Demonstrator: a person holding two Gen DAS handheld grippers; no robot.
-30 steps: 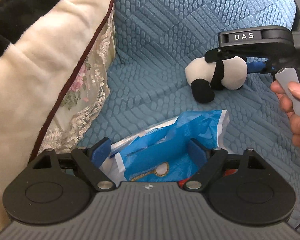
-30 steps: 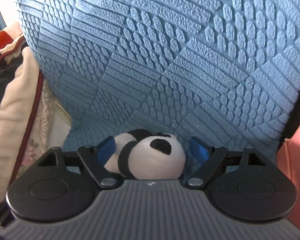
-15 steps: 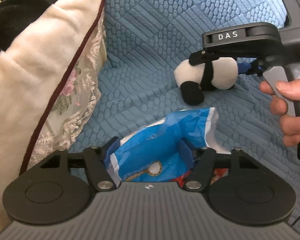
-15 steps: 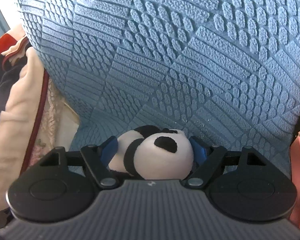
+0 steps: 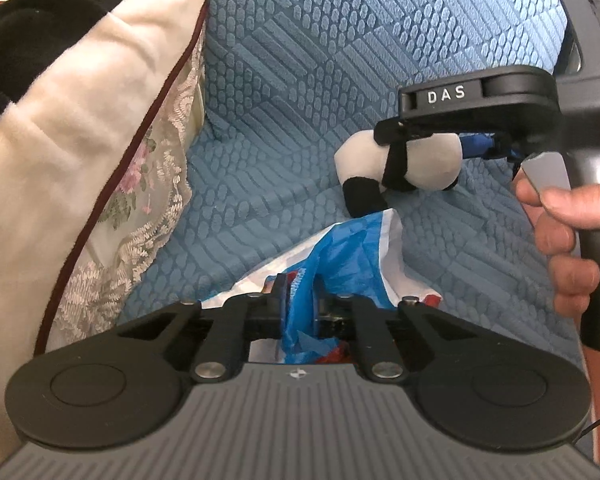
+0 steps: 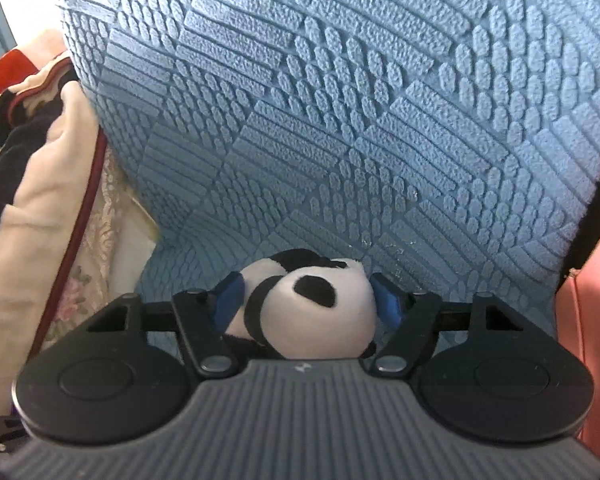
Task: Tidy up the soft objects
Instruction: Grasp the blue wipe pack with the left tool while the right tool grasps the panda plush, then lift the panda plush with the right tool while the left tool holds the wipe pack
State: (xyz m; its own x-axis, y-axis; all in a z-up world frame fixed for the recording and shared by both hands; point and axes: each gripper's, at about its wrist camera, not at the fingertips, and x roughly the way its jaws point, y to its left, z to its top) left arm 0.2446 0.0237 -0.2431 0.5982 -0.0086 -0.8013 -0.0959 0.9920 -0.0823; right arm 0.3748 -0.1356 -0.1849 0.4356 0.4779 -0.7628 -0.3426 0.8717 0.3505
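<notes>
1. Left gripper (image 5: 300,304) is angled steeply down toward the sofa seat, its two black fingers pinched tight together on a fold of the blue and white plastic bag (image 5: 352,256). The bag is bunched up between the pads and spills out ahead of them onto the blue textured sofa cover (image 5: 268,128).

2. Over to the right gripper (image 6: 306,300): it also tips down and forward, facing the sofa's backrest. Its jaws are closing right now, with the panda plush (image 6: 316,312) sitting between the blue pads. Both pads look to be against the toy's sides, the left one at its body, the right one at its head.

3. From the left wrist view, that same panda plush (image 5: 400,164) lies on the seat just beyond the bag's far edge, one black paw nearly touching the plastic. The right gripper's black body, marked DAS, reaches over it from the right.

4. The person's right hand (image 5: 564,236) is wrapped round the handle at the right edge, thumb on top, fingers curled underneath.

5. On the left side, a cream cushion (image 5: 80,152) with a dark red piping line and a lace floral edge leans against the sofa, a black fleece blanket (image 5: 52,16) heaped on top of it.
</notes>
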